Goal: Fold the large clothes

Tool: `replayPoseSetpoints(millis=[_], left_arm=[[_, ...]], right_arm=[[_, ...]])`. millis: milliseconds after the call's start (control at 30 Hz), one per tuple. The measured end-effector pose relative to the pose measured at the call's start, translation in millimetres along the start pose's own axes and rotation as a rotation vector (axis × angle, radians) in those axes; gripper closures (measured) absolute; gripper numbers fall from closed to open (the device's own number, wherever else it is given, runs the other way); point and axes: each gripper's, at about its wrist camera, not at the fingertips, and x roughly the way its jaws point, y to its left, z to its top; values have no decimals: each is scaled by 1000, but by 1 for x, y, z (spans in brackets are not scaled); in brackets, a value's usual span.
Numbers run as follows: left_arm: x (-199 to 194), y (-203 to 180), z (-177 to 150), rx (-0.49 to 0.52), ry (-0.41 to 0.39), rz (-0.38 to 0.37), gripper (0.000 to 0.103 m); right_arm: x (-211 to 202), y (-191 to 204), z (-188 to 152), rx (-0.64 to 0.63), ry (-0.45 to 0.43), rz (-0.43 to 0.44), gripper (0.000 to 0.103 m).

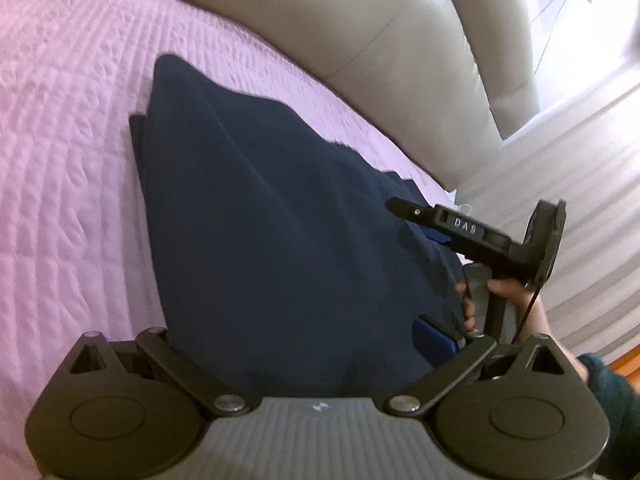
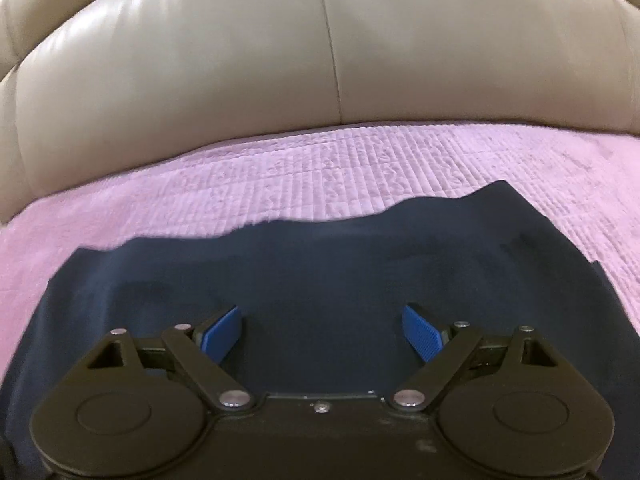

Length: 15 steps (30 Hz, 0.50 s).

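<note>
A dark navy garment [image 1: 280,220], already doubled over into a long wedge, lies on a quilted pink bed cover [image 1: 72,120] in front of a padded beige leather headboard [image 1: 400,40].

In the left wrist view the cloth's long axis runs from the camera away toward 11 o'clock, narrowing to a corner at the far end, with a lower layer peeping out along its 9 o'clock edge. The left gripper [image 1: 296,328] sits right at the near, wide end. Its linkage arms are splayed wide, so the jaws look well open, and cloth drapes over the gap. Only the right-hand blue pad [image 1: 434,334] shows, so I cannot tell whether anything is pinched.

The right gripper [image 2: 322,330] appears at 3 o'clock in that view, held in a bare hand [image 1: 508,300] over the garment's side edge. Its own camera shows both ribbed blue pads [image 2: 222,332] far apart, the navy cloth below and between them, nothing gripped. The free wavy edge lies ahead at 12 o'clock.

Both grippers are at the near end; I judge the next fold would carry it toward the far corner.
</note>
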Motion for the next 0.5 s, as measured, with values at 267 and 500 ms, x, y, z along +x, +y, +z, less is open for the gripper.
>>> replayPoseSetpoints(millis=[267, 500], left_arm=[[18, -11, 15, -84, -30, 69, 30], [5, -12, 8, -120, -88, 160, 77]], right_arm=[[-52, 10, -56, -96, -13, -23, 0], [-89, 10, -98, -100, -57, -41, 0]])
